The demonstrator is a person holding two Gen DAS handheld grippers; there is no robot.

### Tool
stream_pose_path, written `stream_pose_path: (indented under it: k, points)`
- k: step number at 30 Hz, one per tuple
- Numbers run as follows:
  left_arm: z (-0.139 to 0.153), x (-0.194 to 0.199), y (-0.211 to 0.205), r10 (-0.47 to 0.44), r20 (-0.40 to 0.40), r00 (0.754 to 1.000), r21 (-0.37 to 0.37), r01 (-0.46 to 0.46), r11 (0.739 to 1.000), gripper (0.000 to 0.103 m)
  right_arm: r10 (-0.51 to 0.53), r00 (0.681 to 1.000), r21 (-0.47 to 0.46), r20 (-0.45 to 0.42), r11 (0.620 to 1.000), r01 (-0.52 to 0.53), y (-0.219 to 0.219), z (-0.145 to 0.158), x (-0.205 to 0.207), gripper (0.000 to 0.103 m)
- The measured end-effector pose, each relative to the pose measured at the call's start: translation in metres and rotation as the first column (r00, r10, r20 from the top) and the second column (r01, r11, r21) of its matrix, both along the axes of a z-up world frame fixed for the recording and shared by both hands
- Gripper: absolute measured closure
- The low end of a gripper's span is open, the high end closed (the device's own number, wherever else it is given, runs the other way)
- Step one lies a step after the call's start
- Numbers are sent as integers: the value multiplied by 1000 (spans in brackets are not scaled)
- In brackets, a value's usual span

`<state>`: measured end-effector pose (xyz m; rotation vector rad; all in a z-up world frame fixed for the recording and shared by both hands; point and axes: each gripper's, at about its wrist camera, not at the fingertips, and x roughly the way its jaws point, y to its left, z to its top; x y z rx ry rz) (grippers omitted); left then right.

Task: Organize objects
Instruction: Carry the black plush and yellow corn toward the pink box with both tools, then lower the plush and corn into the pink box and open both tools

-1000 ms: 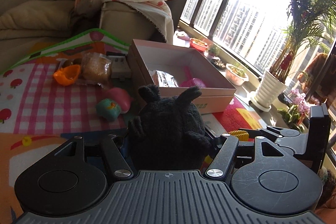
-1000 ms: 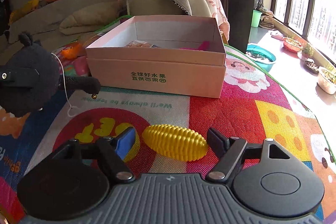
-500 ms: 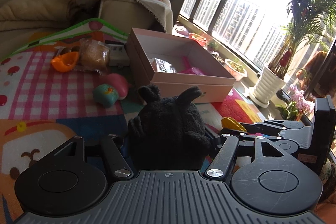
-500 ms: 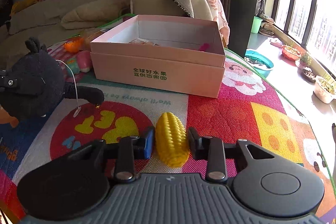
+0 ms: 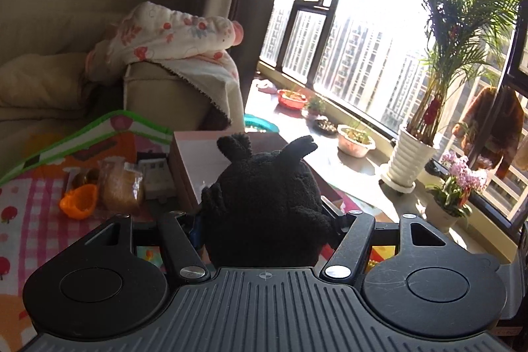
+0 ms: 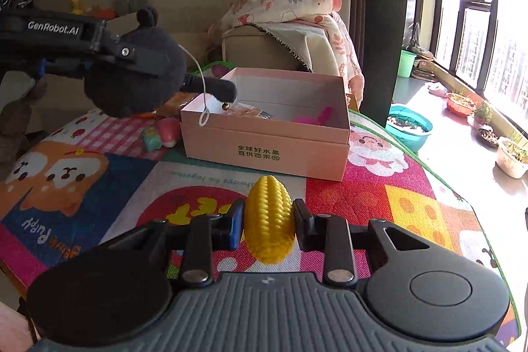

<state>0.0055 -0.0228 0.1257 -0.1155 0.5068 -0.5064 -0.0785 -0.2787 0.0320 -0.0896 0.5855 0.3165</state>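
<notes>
Above the play mat (image 6: 379, 187), both grippers carry a load. Left gripper (image 5: 264, 220): jaws clamped on the black plush toy (image 5: 264, 197), which fills the gap between them. In the right wrist view the plush hangs in the air just left of the pink box (image 6: 267, 147), one dark limb and a white loop of string reaching over the box's near-left corner. Right gripper (image 6: 269, 220): its jaws have just been closing and now pinch the yellow toy corn (image 6: 269, 216) across its middle, tip pointing toward the box; the corn looks clear of the mat, though I cannot tell for certain.

Step in hand, as I judge it: transport to the box, pick-up done for both items. The box stands open, with a pink item and a foil-like packet already inside.

Next move likely calls for carrying the plush further over the opening before releasing, since most of its body is outside the rim. The corn has to travel forward over the near wall. Loose toys and snacks left of the box remain to be sorted.
</notes>
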Motion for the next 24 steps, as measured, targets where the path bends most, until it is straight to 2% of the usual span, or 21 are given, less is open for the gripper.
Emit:
stream_pose_path:
  k: [3,6,7,9,11,12,13,15,19,24]
  points:
    - [22,31,-14,42,77,996,-31,-40,999,32,-11,1000,9,20,1000,11,-3,5,-4,73]
    - [22,71,-31,39,80,996,-82,-32,996,31,-18,1000,17,18,1000,18,-4,5,-4,73]
    - [17,82,-38,26,70,997,-76,-21,997,31,-22,1000,18,15,1000,22,-4,5,-4,73]
    - [-10,107,-59,21,4,1000,8,-21,1000,30,-34,999,14,10,999,34,-4,5,-3,73]
    - [-31,115,-73,44,-8,999,108,-43,993,32,-45,999,1,17,999,45,-5,5,-3,73]
    - [-42,113,-77,53,17,998,156,-55,986,34,-50,999,-3,20,999,50,-6,5,-4,73]
    - [-48,110,-77,50,33,998,166,-55,985,30,-53,998,-4,21,999,53,-7,5,-5,73]
    - [-51,102,-68,43,26,999,137,-46,990,34,-60,998,-4,15,998,61,-10,5,-5,73]
    - [-46,71,-33,61,33,998,64,-63,996,34,-80,997,-4,-1,997,80,-13,5,2,73]
    - [-48,27,15,62,3,998,22,-62,998,35,-73,997,15,28,997,73,-8,26,24,73]
